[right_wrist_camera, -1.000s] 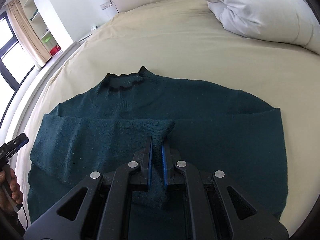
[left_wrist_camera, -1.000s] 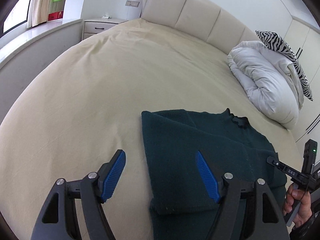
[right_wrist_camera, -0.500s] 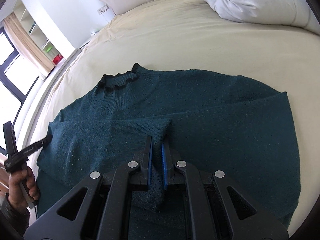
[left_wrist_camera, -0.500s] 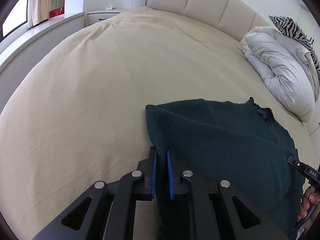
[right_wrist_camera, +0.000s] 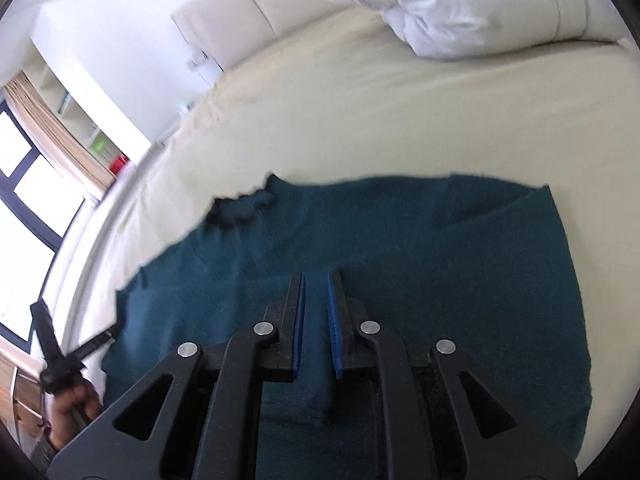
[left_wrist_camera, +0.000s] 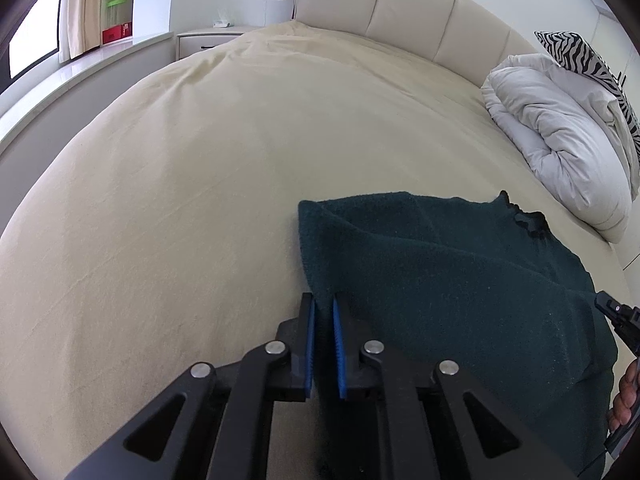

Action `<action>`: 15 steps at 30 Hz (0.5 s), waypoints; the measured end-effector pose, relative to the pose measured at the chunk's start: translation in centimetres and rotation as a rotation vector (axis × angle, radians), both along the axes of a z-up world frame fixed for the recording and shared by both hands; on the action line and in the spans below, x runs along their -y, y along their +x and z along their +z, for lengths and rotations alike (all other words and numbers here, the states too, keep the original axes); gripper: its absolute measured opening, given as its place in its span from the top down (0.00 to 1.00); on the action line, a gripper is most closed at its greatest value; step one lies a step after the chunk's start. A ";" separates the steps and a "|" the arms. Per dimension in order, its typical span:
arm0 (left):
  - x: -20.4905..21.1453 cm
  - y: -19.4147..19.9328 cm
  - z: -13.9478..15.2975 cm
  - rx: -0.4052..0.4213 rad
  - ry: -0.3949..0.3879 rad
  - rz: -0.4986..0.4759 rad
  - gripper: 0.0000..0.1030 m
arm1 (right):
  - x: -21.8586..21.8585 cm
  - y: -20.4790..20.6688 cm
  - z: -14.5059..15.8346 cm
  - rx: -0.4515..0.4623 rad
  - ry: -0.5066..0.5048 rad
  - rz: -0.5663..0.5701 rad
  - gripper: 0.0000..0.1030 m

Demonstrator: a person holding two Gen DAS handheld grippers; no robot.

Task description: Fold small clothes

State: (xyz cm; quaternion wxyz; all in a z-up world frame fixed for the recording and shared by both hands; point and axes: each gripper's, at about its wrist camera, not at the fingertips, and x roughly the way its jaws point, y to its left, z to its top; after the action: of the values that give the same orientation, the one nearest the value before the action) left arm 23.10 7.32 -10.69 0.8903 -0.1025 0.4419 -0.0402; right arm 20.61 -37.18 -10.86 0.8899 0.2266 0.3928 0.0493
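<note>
A dark teal knitted sweater [left_wrist_camera: 460,280] lies on the cream bed [left_wrist_camera: 200,200], both sleeves folded in over the body. My left gripper [left_wrist_camera: 323,312] is shut on the sweater's left edge. My right gripper [right_wrist_camera: 316,292] is shut on the sweater's folded sleeve [right_wrist_camera: 312,360] near the middle of the body [right_wrist_camera: 440,280]. The black ruffled collar [right_wrist_camera: 244,208] points toward the far side of the bed. The other hand and its gripper show at the edge of each view.
A white folded duvet [left_wrist_camera: 560,144] and a zebra-print pillow [left_wrist_camera: 588,60] lie at the bed's far right by the padded headboard [left_wrist_camera: 400,20]. A nightstand [left_wrist_camera: 208,40], window ledge and shelves stand at the left. Bare cream sheet spreads to the left.
My left gripper went from open beside the sweater to shut on its left edge. The right gripper kept its hold on the sleeve and its view tilted.
</note>
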 end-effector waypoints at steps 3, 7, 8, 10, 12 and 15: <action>-0.1 0.1 -0.1 -0.002 -0.002 0.000 0.87 | -1.9 1.7 -2.1 -0.114 -0.105 0.072 0.89; -1.1 -1.0 0.9 -0.009 -0.076 -0.002 0.72 | -1.1 0.9 -2.3 -0.092 -0.066 0.050 0.89; -1.3 -1.9 1.3 -0.012 -0.086 -0.005 0.69 | -0.4 0.2 -1.6 -0.090 -0.026 0.027 0.86; -1.6 -4.2 2.7 0.008 -0.116 -0.029 0.57 | 0.0 -2.0 0.4 -0.029 -0.024 0.024 0.85; -1.8 -7.6 4.2 0.036 -0.136 -0.066 0.43 | -0.1 -5.7 3.0 0.062 -0.060 0.044 0.70; -2.1 -12.7 5.9 0.049 -0.166 -0.130 0.36 | 0.1 -11.8 5.6 0.117 -0.058 0.065 0.38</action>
State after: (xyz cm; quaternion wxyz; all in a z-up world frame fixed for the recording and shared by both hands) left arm 10.37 9.40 -4.79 0.8848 -0.1461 0.4208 -0.1369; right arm 8.81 -37.30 -5.24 0.9155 0.1843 0.3486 0.0799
